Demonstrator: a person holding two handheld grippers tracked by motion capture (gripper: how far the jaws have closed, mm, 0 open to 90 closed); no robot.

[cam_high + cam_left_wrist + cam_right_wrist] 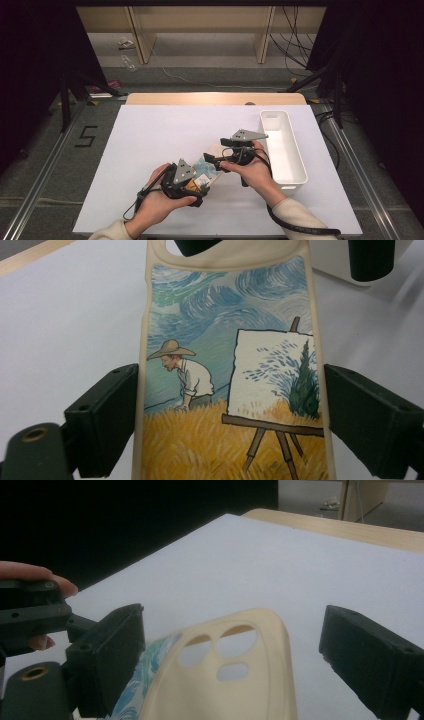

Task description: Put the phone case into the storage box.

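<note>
A cream phone case with a painted scene of a man in a straw hat and an easel lies on the white table cover, also seen in the high view as the phone case. My left gripper is shut on its lower half, one jaw pressed against each long edge. The case's top end, with its camera holes, lies between the jaws of my right gripper. That gripper is open, with a gap on the right-hand side. In the high view the left gripper and right gripper meet at the case from opposite ends.
A long white bin stands just right of my right hand. The white table cover stretches wide to the left and back, with a wooden table edge beyond it. Dark stands and cables flank the table.
</note>
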